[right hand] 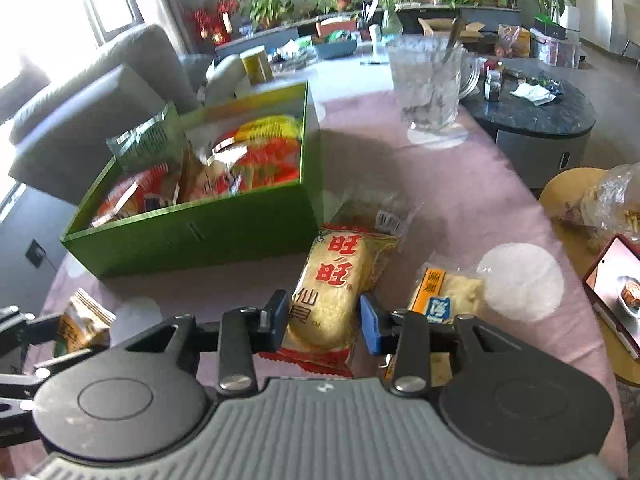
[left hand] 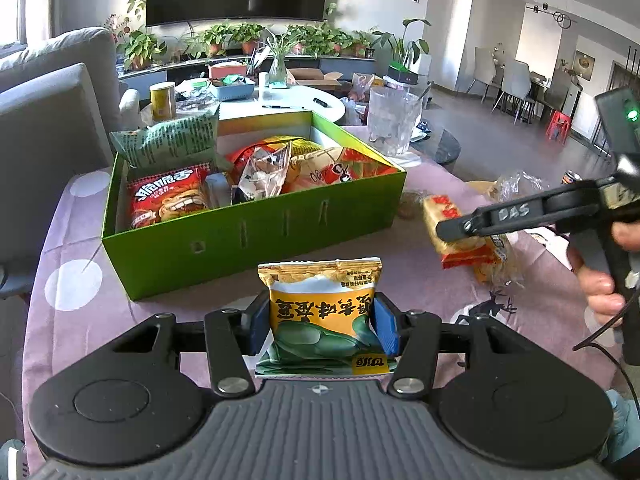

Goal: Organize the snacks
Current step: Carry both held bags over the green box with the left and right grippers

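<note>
My left gripper (left hand: 322, 320) is shut on an orange and green snack packet (left hand: 320, 300), held upright just above the pink tablecloth in front of the green box (left hand: 256, 236). The box holds several snack bags. In the right wrist view my right gripper (right hand: 324, 320) straddles a yellow and red rice cracker packet (right hand: 340, 276) lying on the cloth right of the green box (right hand: 192, 236), with a pad against each long side. The left wrist view shows one right finger lying over that rice cracker packet (left hand: 438, 206). A clear packet with an orange label (right hand: 444, 292) lies just to its right.
A glass jug (right hand: 428, 84) stands behind the box on the cloth. A wooden stool with a plastic bag (right hand: 580, 200) and a phone (right hand: 616, 280) sit at the right edge. A grey sofa (left hand: 48, 120) is on the left, a dark coffee table (right hand: 536, 112) beyond.
</note>
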Action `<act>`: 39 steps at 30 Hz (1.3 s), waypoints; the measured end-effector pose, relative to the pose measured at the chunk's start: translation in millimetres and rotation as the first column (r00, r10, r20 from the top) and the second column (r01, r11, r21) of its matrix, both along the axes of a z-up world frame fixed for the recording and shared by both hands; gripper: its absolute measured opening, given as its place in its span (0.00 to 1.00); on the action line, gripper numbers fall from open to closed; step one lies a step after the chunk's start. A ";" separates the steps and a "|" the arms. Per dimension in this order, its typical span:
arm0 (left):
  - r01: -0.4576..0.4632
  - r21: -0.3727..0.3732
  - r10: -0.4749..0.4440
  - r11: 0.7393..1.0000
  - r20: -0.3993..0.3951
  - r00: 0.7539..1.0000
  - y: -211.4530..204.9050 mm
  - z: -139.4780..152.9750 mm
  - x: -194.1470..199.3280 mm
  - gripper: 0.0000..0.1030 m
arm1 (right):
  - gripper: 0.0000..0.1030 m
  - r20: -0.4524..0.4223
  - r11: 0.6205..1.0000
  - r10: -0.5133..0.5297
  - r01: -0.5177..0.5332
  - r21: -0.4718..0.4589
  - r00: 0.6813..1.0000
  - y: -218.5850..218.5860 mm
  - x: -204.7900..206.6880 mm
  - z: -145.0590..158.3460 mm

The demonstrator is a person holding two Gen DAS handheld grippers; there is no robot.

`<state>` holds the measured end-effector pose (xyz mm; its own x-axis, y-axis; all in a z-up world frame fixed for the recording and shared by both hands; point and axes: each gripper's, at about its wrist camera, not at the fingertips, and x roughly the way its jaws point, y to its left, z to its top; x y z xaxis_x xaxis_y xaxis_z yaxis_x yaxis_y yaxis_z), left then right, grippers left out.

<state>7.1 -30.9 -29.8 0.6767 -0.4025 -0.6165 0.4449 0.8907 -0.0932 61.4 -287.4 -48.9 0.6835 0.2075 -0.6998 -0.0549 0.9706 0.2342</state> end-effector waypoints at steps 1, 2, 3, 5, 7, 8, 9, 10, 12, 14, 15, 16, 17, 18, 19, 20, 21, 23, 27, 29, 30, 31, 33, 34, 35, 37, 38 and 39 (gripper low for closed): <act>-0.001 -0.001 0.001 1.000 0.003 1.000 0.2 1.1 -0.3 0.48 | 0.70 0.011 1.000 -0.003 0.003 0.010 1.000 -0.7 -1.1 3.4; -0.002 -0.002 0.002 1.000 0.009 1.000 0.6 2.4 -0.8 0.48 | 0.70 0.022 1.000 -0.004 0.003 0.019 1.000 -0.9 -2.5 6.9; -0.003 -0.003 0.003 1.000 0.013 1.000 0.9 3.8 -1.0 0.48 | 0.70 0.035 1.000 -0.005 0.004 0.029 0.999 -2.0 -4.3 11.3; -0.005 -0.004 0.005 1.000 0.023 1.000 0.9 6.4 -1.6 0.48 | 0.67 0.062 0.999 -0.004 0.001 0.047 0.998 -3.1 -6.3 20.2; -0.005 -0.005 0.005 1.000 0.034 0.999 0.7 8.7 -1.3 0.48 | 0.66 0.088 0.998 0.003 -0.009 0.065 0.996 -3.1 -7.1 28.2; -0.005 -0.007 0.006 1.000 0.039 0.999 0.6 9.9 -0.7 0.48 | 0.66 0.100 0.997 0.009 -0.016 0.076 0.995 -2.9 -7.1 31.7; -0.006 -0.009 0.006 1.000 0.042 0.999 0.6 10.8 -0.2 0.48 | 0.66 0.111 0.996 0.017 -0.027 0.087 0.994 -2.4 -7.2 34.5; -0.008 -0.010 0.008 1.000 0.044 0.999 0.9 11.3 0.0 0.48 | 0.65 0.118 0.995 0.024 -0.035 0.091 0.993 -1.2 -6.4 37.2; -0.010 -0.011 0.011 1.000 0.043 0.999 1.6 11.0 0.0 0.48 | 0.65 0.129 0.997 0.032 -0.042 0.072 0.991 1.8 -5.8 40.3; -0.012 -0.013 0.013 1.000 0.039 0.999 2.7 9.2 -0.1 0.48 | 0.66 0.120 0.999 0.039 -0.043 0.033 0.992 3.9 -6.0 38.4; -0.015 -0.014 0.016 1.000 0.035 0.999 3.1 7.9 0.6 0.48 | 0.66 0.101 0.999 0.044 -0.046 0.017 0.994 5.4 -5.3 34.5; -0.018 -0.014 0.019 1.000 0.030 0.999 3.2 6.6 1.5 0.48 | 0.67 0.080 0.999 0.049 -0.050 0.012 0.996 5.9 -5.3 29.1; -0.021 -0.015 0.022 1.000 0.024 0.999 3.3 5.0 2.2 0.48 | 0.70 0.054 0.999 0.053 -0.054 0.011 0.997 7.3 -4.4 22.8; -0.022 -0.016 0.022 1.000 0.020 1.000 3.5 4.2 2.5 0.48 | 0.73 0.020 0.998 0.058 -0.058 0.007 0.998 9.6 -3.5 14.7; -0.021 -0.017 0.022 1.000 0.016 1.000 3.8 3.3 3.3 0.48 | 0.79 -0.014 0.998 0.061 -0.061 -0.003 0.998 12.8 -2.6 6.1; -0.020 -0.018 0.020 1.000 0.014 1.000 4.0 2.5 3.3 0.48 | 0.85 -0.051 0.998 0.058 -0.059 -0.020 0.997 17.3 -1.2 -4.1; -0.020 -0.017 0.020 1.000 0.013 1.000 4.3 2.0 3.2 0.48 | 0.87 -0.073 0.998 0.054 -0.057 -0.037 0.996 21.3 -1.4 -11.5; -0.023 -0.017 0.023 1.000 0.012 1.000 5.1 1.0 4.2 0.48 | 0.88 -0.105 0.995 0.060 -0.068 -0.074 0.993 30.4 -1.1 -25.1; -0.031 -0.021 0.031 0.999 0.015 0.999 7.2 1.3 5.1 0.48 | 0.81 -0.058 0.983 0.081 -0.090 -0.157 0.995 44.4 -5.2 -28.8; -0.034 -0.022 0.035 0.999 0.017 0.999 7.8 2.4 5.1 0.48 | 0.80 -0.045 0.988 0.094 -0.099 -0.122 0.995 41.2 -6.3 -24.1; -0.037 -0.023 0.037 0.999 0.020 0.999 7.9 3.2 5.6 0.48 | 0.80 -0.029 0.990 0.096 -0.098 -0.102 0.995 38.5 -7.3 -20.0; -0.038 -0.024 0.039 0.999 0.023 0.999 8.0 4.2 5.9 0.48 | 0.80 -0.011 0.991 0.090 -0.091 -0.095 0.996 36.5 -8.3 -16.2; -0.039 -0.027 0.040 0.999 0.030 0.999 7.8 7.3 5.1 0.48 | 0.80 0.030 0.994 0.078 -0.075 -0.079 0.997 31.6 -9.7 -5.5; -0.038 -0.030 0.039 0.999 0.034 0.999 7.7 9.3 5.5 0.48 | 0.80 0.045 0.996 0.074 -0.071 -0.060 0.996 28.6 -10.2 0.5; -0.036 -0.033 0.038 0.999 0.040 0.998 7.6 12.0 6.0 0.48 | 0.80 0.058 0.997 0.073 -0.071 -0.038 0.996 26.2 -11.3 5.9; -0.034 -0.035 0.036 0.999 0.057 0.998 7.1 18.0 7.9 0.48 | 0.80 0.081 0.997 0.076 -0.077 0.007 0.994 21.9 -10.6 13.2; -0.033 -0.032 0.035 0.999 0.068 0.997 6.2 21.6 8.8 0.48 | 0.80 0.091 0.997 0.077 -0.080 0.024 0.993 21.0 -9.6 17.5; -0.032 -0.029 0.034 0.999 0.079 0.996 5.5 24.8 9.5 0.48 | 0.80 0.102 0.996 0.078 -0.083 0.037 0.992 19.9 -7.5 22.1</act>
<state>16.7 -25.4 -4.9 0.7366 -0.3953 -0.5488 0.4220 0.9027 -0.0837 53.9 -267.6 -26.8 0.7297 0.2916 -0.6185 -0.1576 0.9519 0.2628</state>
